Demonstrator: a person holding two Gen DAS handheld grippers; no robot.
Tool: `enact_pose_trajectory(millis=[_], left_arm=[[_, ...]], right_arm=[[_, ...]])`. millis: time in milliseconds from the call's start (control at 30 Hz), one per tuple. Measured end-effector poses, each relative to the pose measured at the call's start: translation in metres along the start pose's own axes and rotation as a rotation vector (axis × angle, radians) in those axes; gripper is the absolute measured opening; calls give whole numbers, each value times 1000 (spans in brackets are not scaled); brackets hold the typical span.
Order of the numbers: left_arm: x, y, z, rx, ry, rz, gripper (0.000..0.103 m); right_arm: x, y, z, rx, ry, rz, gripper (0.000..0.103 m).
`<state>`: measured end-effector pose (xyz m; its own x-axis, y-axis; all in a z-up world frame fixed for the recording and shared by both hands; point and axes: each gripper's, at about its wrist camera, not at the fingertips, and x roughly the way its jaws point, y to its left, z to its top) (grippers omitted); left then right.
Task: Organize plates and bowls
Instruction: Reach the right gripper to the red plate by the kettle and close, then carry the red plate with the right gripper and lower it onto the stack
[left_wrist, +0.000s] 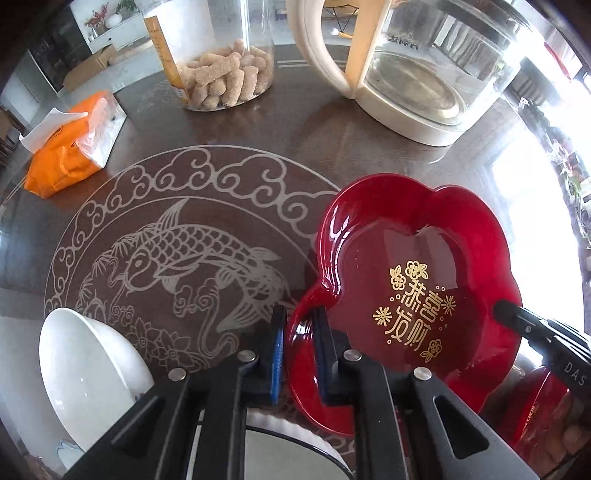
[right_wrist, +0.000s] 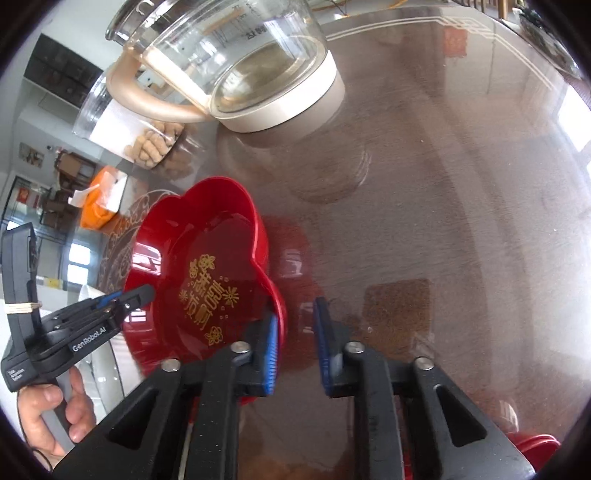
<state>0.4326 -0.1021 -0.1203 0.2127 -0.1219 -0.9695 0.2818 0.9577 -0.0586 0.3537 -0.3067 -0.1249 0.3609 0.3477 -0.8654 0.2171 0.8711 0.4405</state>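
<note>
A red flower-shaped plate (left_wrist: 417, 295) with gold characters sits on the glass table top; it also shows in the right wrist view (right_wrist: 207, 277). My left gripper (left_wrist: 299, 354) straddles the plate's near-left rim, jaws slightly apart around the rim. My right gripper (right_wrist: 295, 350) straddles the plate's right rim, with a visible gap between its blue pads. A white bowl (left_wrist: 88, 373) lies tilted at the lower left. Part of a white plate (left_wrist: 288, 443) shows under the left gripper.
A glass kettle (left_wrist: 417, 70) with a cream handle stands at the back. A clear jar of biscuit sticks (left_wrist: 221, 62) and an orange tissue pack (left_wrist: 74, 147) stand to its left. Another red dish (left_wrist: 543, 410) shows at the lower right.
</note>
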Motion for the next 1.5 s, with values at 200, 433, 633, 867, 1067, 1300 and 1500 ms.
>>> enact_pose_trajectory(millis=[200, 433, 633, 867, 1067, 1300, 1500], left_arm=[[-52, -16, -16, 13, -102, -90, 13], [-122, -72, -68, 95, -204, -200, 13], [-134, -137, -113, 185, -209, -264, 13], [-103, -187, -141, 225, -187, -263, 13], [-78, -200, -153, 248, -175, -211, 13], [-69, -199, -151, 258, -186, -163, 16], [-70, -198, -156, 291, -184, -123, 16]], right_arm=[[-45, -3, -8, -6, -80, 14, 8], [-131, -23, -46, -35, -145, 28, 9], [-187, -64, -100, -24, -178, -22, 9], [-197, -111, -137, 39, -188, -118, 9], [-187, -134, -164, 78, -192, -144, 9], [-182, -118, -182, 10, -235, -185, 10], [-176, -109, -183, -34, -242, -211, 11]])
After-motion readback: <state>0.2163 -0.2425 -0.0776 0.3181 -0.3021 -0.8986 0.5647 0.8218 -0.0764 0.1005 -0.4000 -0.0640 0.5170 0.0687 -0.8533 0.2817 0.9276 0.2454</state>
